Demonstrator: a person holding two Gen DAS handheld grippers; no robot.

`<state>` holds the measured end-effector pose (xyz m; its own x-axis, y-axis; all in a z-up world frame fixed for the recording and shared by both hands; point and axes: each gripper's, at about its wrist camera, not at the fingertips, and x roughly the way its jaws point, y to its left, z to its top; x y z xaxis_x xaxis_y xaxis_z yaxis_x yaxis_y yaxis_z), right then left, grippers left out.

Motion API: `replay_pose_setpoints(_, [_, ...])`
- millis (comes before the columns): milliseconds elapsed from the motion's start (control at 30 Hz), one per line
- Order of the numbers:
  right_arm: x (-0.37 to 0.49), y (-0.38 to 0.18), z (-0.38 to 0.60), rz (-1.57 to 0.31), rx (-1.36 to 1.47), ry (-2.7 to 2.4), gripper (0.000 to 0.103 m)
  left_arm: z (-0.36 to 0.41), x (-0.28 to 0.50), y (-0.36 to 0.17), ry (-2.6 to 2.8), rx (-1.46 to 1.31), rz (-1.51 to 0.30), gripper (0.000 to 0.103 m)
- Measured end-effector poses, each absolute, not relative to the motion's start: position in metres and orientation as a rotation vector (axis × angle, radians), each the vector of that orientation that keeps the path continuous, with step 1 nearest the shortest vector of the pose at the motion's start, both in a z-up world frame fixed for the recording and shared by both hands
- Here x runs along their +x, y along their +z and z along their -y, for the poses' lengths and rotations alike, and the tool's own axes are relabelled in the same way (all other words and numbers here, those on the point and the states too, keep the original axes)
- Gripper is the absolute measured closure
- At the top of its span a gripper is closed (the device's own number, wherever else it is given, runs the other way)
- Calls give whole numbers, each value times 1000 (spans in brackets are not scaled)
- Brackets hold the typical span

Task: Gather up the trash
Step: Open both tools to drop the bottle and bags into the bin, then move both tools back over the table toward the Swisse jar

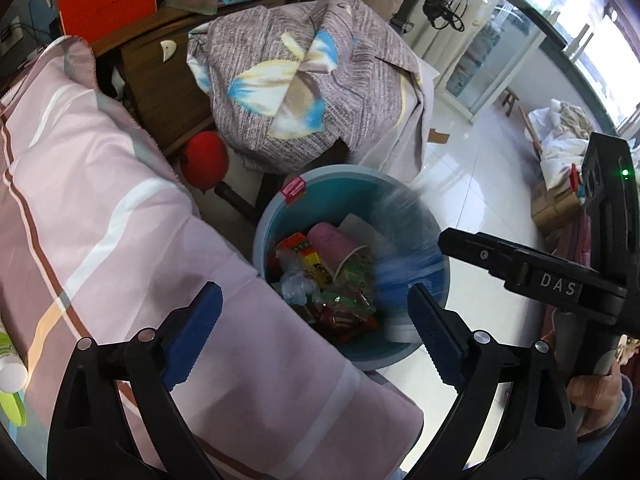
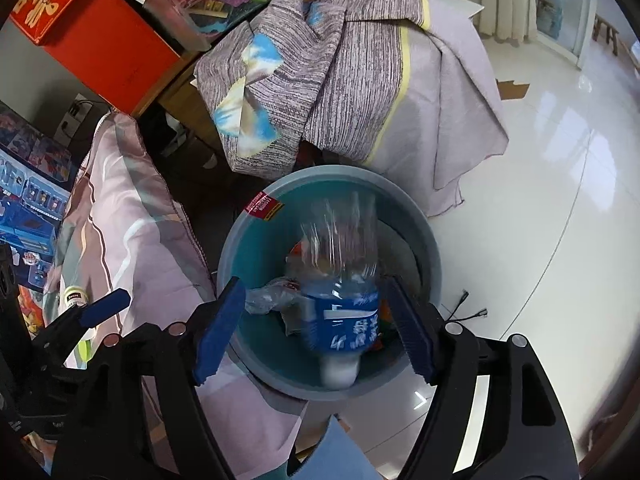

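Blue-padded fingers (image 2: 218,332) of the right gripper (image 2: 316,330) stand apart, with a clear plastic bottle (image 2: 340,280) between them. The bottle is streaked with motion blur, cap end down, and neither pad appears to touch it; my reading is that it is loose and falling into the blue bin (image 2: 240,248) directly below. The left gripper (image 1: 316,332) is also spread wide with nothing between its pads, held above the same bin (image 1: 272,224), where the bottle shows as a blurred streak (image 1: 400,248) at the bin's right side.

The bottle looks empty: thin, see-through walls, a blue label (image 2: 348,320) around its lower half and a white cap (image 2: 340,372). I judge it very light and springy, easy to dent, and slick on the bare plastic. If it needed taking up again, the labelled waist would offer the best hold, squeezed across its width, since the ribbed clear part would buckle and the cap end is narrow.

Inside the bin lie a pink paper cup (image 1: 332,244), crumpled wrappers (image 1: 344,304) and a scrunched clear bag (image 1: 296,284), all soft and light. A pink striped bedsheet (image 1: 120,220) overhangs the bin's left rim, close beside the left gripper's left finger. A small green-capped bottle (image 2: 76,294) rests on the bed near the left gripper (image 2: 102,306), seen in the right wrist view.
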<state>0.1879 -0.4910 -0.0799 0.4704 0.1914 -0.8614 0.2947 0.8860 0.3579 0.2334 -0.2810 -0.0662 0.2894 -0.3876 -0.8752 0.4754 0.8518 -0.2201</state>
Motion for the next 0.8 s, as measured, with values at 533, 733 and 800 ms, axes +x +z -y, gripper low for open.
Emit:
replay_pose_setpoints(533, [169,-69,469,-1126,503,-101,25,248,211,-48,-582,49,-1102,8])
replay_pose_setpoints(733, [162,-54,451,-1104,479,-100,20,227,198,-36,-577,37,-1069,6])
replay_pose_setpoints(800, [160,-49,443,-1097,465,-98,20,220,195,-33,-573,30,-1063,6])
